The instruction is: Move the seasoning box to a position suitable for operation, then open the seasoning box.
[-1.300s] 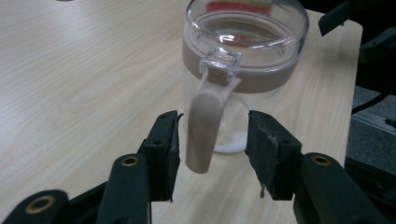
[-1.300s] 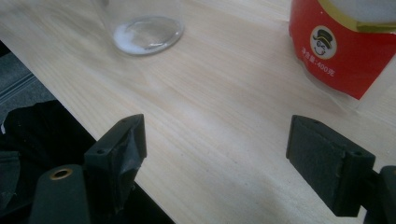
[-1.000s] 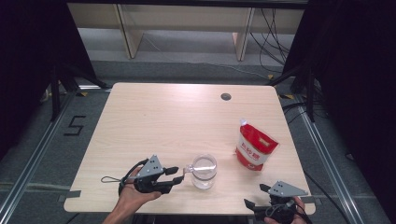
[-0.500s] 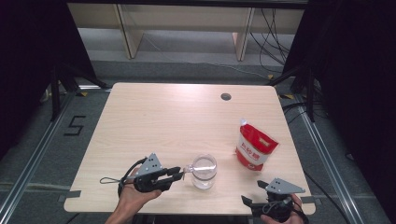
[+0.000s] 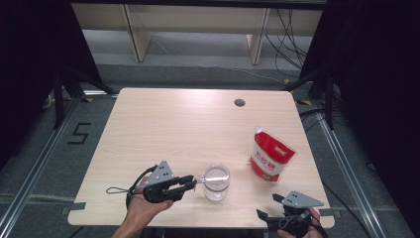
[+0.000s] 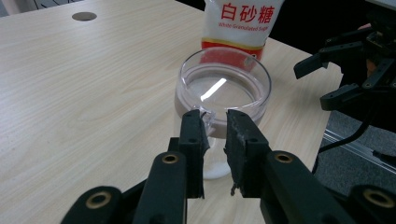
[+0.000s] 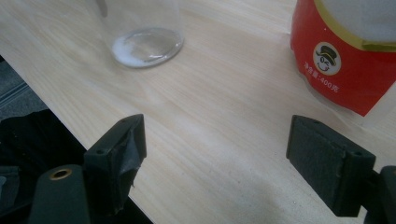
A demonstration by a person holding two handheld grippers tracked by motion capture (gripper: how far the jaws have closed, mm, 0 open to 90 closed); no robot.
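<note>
Where white grains line its bottom, glass jar (image 5: 216, 181) stands upright.

The sugar bag (image 7: 348, 51) beside the glass jar (image 7: 142, 32) is cropped at the top edge; jar's rim hidden too.
</note>
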